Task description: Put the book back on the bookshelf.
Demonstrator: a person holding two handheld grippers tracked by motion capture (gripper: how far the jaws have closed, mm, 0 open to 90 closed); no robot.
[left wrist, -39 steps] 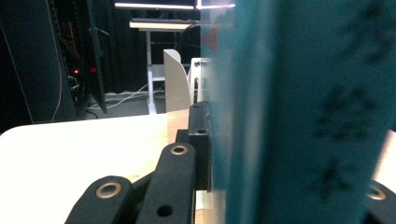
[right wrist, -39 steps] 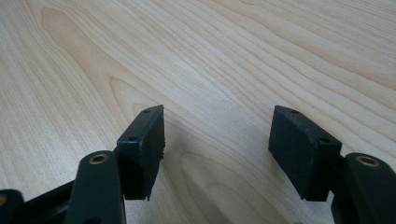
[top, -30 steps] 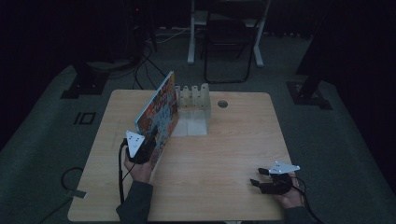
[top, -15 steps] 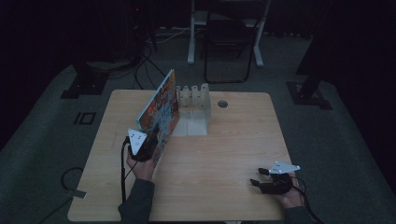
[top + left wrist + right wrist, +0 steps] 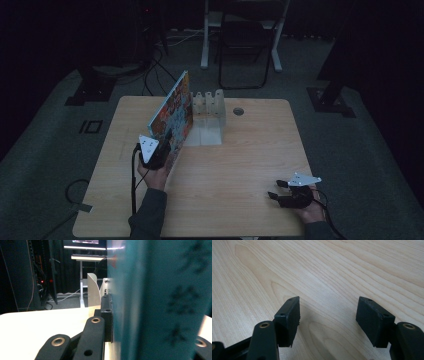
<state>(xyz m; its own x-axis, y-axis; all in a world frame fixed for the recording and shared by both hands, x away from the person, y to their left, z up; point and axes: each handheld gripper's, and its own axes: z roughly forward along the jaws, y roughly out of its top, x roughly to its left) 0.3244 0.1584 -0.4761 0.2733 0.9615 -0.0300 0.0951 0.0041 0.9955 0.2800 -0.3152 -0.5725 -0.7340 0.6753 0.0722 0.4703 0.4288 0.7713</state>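
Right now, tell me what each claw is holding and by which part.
The left claw is clamped on the near edge of the picture book, standing upright on the table. The right claw is open over bare wood, holding nothing.

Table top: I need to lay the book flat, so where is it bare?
Bare wood spans between the book in the left gripper and the right gripper, and right of the white rack toward the hole. The far middle, book against rack, is crowded.
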